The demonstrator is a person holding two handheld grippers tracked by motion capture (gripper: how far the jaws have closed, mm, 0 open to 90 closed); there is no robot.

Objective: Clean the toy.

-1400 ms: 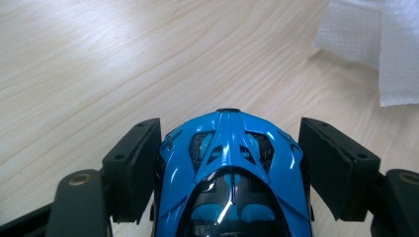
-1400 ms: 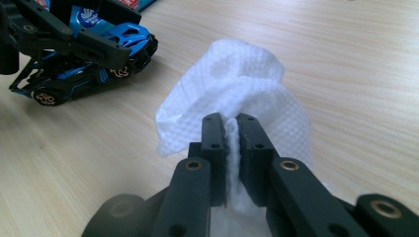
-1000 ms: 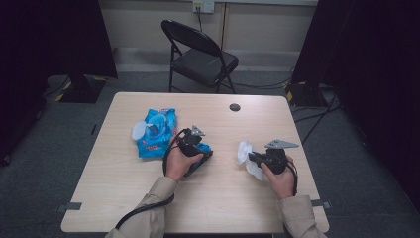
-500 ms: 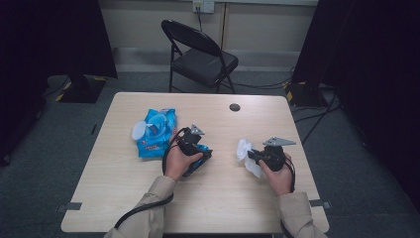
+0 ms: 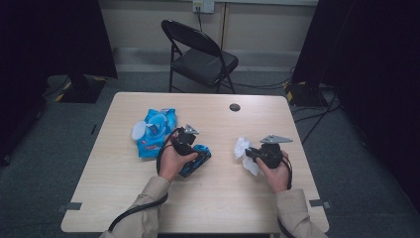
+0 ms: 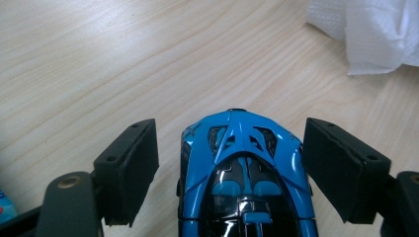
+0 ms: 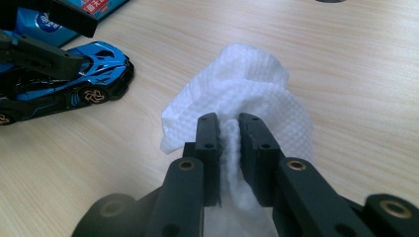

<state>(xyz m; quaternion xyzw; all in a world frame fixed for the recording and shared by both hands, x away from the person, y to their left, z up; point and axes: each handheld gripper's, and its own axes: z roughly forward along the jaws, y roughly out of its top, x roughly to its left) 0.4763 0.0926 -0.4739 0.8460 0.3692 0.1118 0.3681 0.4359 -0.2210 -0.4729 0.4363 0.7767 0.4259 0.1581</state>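
Note:
A blue and black toy car [image 6: 247,173] stands on the wooden table [image 5: 223,198]. My left gripper [image 6: 232,133] is open and straddles it, with a gap between each jaw and the car's sides. From above, the car [image 5: 198,159] lies just under the left gripper [image 5: 194,150]. My right gripper [image 7: 228,123] is shut on a crumpled white wipe [image 7: 247,89], held low over the table. The high view has the right gripper [image 5: 249,153] and the wipe [image 5: 242,147] to the right of the car. In the right gripper view the car [image 7: 94,74] is at the upper left.
A blue packet of wipes [image 5: 154,130] with its white lid flipped open lies left of the car. A black grommet [image 5: 235,107] sits near the table's far edge. A black folding chair [image 5: 200,54] stands beyond the table. Cables run across the floor on the right.
My right gripper has drifted slightly left with the wipe. The left gripper and the car have barely moved.

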